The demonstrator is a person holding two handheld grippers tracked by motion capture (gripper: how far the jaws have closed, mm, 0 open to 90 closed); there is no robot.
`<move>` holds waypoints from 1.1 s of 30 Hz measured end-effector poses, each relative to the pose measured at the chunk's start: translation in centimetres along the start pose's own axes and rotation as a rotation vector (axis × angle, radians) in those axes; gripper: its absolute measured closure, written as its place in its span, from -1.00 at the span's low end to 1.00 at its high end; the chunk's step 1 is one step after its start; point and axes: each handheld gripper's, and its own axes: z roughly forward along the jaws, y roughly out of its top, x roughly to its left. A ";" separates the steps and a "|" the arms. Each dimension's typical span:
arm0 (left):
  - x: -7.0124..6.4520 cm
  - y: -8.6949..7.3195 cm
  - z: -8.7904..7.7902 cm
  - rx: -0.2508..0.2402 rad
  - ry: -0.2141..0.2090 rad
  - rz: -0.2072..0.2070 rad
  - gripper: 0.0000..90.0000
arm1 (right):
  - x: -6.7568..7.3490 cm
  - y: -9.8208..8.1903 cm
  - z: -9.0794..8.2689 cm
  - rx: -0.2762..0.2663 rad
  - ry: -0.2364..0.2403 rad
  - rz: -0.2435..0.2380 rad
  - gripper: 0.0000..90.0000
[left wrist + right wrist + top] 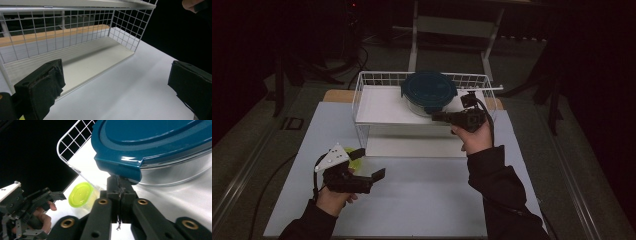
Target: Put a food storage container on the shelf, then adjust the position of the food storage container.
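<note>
A round glass container with a dark blue lid stands on the upper shelf of a white wire rack. My right gripper is shut, and its tips sit right at the lid's latch tab; I cannot tell if they pinch it. My left gripper hovers low over the white mat in front of the rack's left end, open wide with nothing between its fingers. A small cup with a yellow-green lid stands just behind it, partly hidden.
The rack's lower shelf lies bare under the upper one. A white mat covers the table, with a wooden edge at the back. A metal frame stands on the dark floor beyond.
</note>
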 end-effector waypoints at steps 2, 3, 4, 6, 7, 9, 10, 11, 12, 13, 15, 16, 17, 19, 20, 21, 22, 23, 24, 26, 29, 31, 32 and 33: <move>-0.1 -0.1 0.0 -0.002 -0.004 0.001 -1.00 | 0.3 -0.3 -0.1 0.000 0.007 -0.012 0.91; -0.1 -0.1 -0.1 0.002 -0.003 0.005 -1.00 | 0.4 -0.5 -0.1 0.000 0.013 -0.019 0.88; -0.1 -0.1 -0.1 0.002 -0.006 0.005 -1.00 | 0.5 -0.7 -0.1 0.002 0.014 -0.027 0.85; 0.0 -0.1 -0.2 0.000 -0.009 0.004 -1.00 | 0.7 -1.3 -0.2 0.003 0.012 -0.040 0.74; 0.0 -0.1 -0.2 -0.003 -0.010 0.007 -1.00 | 0.7 -1.7 -0.3 -0.001 0.013 -0.044 0.67; 0.1 0.0 -0.5 -0.020 -0.025 0.007 -1.00 | 0.9 -2.6 -0.5 -0.006 0.014 -0.060 0.50; 0.1 0.0 -0.6 -0.018 -0.030 0.007 -1.00 | 1.0 -3.1 -0.6 -0.003 0.011 -0.077 0.34; 0.2 0.0 -0.7 -0.011 -0.042 0.008 -1.00 | 1.1 -3.7 -0.8 -0.009 0.008 -0.091 0.17; 0.2 0.0 -0.8 -0.008 -0.057 0.011 -1.00 | 1.3 -4.2 -0.9 -0.020 0.000 -0.105 0.03; 0.2 0.1 -0.9 -0.001 -0.062 0.019 -1.00 | 1.4 -4.8 -1.2 -0.029 -0.005 -0.116 -0.06; 0.1 0.1 -1.0 0.015 -0.092 0.025 -1.00 | 1.5 -5.8 -1.8 -0.077 -0.002 -0.126 -0.31; 0.1 0.1 -1.0 0.023 -0.104 0.027 -1.00 | 1.5 -6.4 -2.0 -0.075 0.012 -0.148 -0.42; 0.1 0.1 -1.1 0.037 -0.114 0.034 -1.00 | 1.5 -6.9 -2.3 -0.088 0.030 -0.160 -0.50; -0.1 0.1 -1.1 0.048 -0.128 0.044 -1.00 | 1.5 -7.9 -2.9 -0.108 0.027 -0.172 -0.54; -0.1 0.1 -1.2 0.045 -0.133 0.048 -1.00 | 1.5 -8.5 -3.2 -0.097 0.038 -0.196 -0.62; -0.2 0.1 -1.2 0.048 -0.140 0.057 -1.00 | 1.5 -8.9 -3.4 -0.102 0.034 -0.209 -0.62; -0.2 0.1 -1.3 0.060 -0.141 0.068 -1.00 | 1.5 -9.4 -3.7 -0.118 0.027 -0.218 -0.61; -0.4 0.1 -1.3 0.062 -0.143 0.082 -1.00 | 1.5 -9.9 -4.0 -0.126 0.029 -0.221 -0.61; -0.4 0.0 -1.4 0.066 -0.150 0.089 -1.00 | 1.5 -10.4 -4.4 -0.130 0.027 -0.230 -0.61; -0.5 0.0 -1.4 0.075 -0.155 0.089 -0.99 | 1.5 -10.8 -4.6 -0.133 0.023 -0.234 -0.60; -0.7 -0.2 -1.6 0.086 -0.170 0.110 -0.96 | 1.3 -12.2 -5.4 -0.151 0.015 -0.236 -0.60; -0.8 -0.3 -1.8 0.090 -0.174 0.116 -0.96 | 1.2 -13.0 -5.8 -0.159 0.007 -0.244 -0.60; -0.8 -0.3 -2.0 0.084 -0.170 0.122 -0.94 | 1.2 -13.4 -6.0 -0.166 0.006 -0.243 -0.60; -0.8 -0.3 -2.1 0.080 -0.176 0.119 -0.94 | 1.3 -13.8 -6.2 -0.172 -0.002 -0.252 -0.60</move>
